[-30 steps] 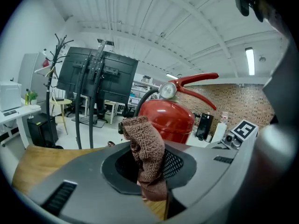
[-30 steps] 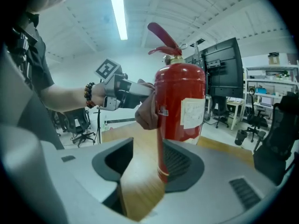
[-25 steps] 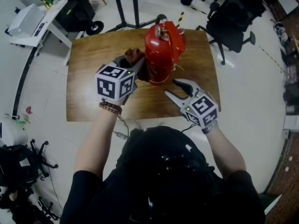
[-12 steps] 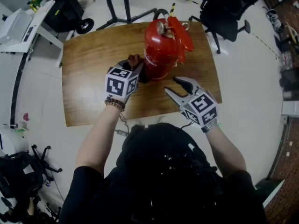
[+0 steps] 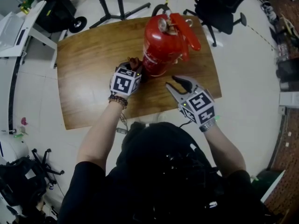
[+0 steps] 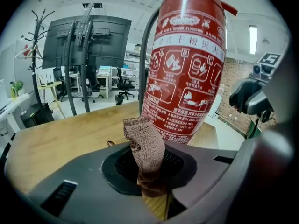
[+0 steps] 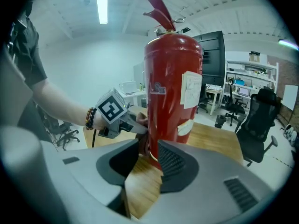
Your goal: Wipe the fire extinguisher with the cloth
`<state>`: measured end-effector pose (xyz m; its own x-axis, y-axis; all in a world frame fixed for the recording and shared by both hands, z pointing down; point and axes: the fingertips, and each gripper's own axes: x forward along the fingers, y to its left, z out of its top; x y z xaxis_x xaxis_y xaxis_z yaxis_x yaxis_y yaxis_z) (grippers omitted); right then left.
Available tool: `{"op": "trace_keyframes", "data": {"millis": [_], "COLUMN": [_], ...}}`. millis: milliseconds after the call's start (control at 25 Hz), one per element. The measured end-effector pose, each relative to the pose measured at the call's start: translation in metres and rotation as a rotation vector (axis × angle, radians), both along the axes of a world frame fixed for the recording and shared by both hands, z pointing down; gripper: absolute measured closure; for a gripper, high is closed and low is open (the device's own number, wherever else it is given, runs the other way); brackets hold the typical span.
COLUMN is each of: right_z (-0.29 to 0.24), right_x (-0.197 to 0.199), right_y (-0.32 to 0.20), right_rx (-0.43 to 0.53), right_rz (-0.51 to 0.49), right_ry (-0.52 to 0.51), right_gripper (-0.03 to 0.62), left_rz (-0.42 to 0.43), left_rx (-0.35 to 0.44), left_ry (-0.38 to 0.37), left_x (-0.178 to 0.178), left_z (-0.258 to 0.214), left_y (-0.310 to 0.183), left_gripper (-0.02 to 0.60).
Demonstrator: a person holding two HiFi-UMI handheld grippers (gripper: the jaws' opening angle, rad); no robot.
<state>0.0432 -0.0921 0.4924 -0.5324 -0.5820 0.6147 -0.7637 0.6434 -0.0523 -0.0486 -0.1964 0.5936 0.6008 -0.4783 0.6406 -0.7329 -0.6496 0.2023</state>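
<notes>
The red fire extinguisher (image 5: pixel 162 43) stands upright on the wooden table (image 5: pixel 88 87). My left gripper (image 5: pixel 137 72) is shut on a brown cloth (image 5: pixel 134 62), low at the cylinder's left side near its base. In the left gripper view the cloth (image 6: pixel 145 146) sticks up from between the jaws, just in front of the labelled extinguisher (image 6: pixel 187 73). My right gripper (image 5: pixel 170 81) hovers open near the base on the right. Its jaws have just been closing, with nothing between them. The right gripper view shows the extinguisher (image 7: pixel 173 92) ahead and the left gripper (image 7: pixel 125 123) beyond it.
A black office chair (image 5: pixel 219 8) stands past the table's far right corner. A black stand's legs (image 5: pixel 119 6) and a wheeled cart (image 5: pixel 58 13) are behind the table. A white desk (image 5: pixel 18 24) is at the far left.
The left gripper has slid down the extinguisher's side to its base, cloth still held. The right gripper's jaws have narrowed, and it has sunk a little.
</notes>
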Motion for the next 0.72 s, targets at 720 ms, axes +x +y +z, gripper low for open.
{"op": "trace_keyframes", "data": {"millis": [720], "right_z": [0.011], "right_x": [-0.005], "right_y": [0.002], "right_rx": [-0.021], "right_rz": [0.053], "right_ry": [0.001], "right_gripper": [0.462], "left_rz": [0.049], "left_rx": [-0.090], "left_ry": [-0.076], "left_x": [0.000], "left_z": [0.060], "left_y": [-0.001], "left_gripper": [0.514]}}
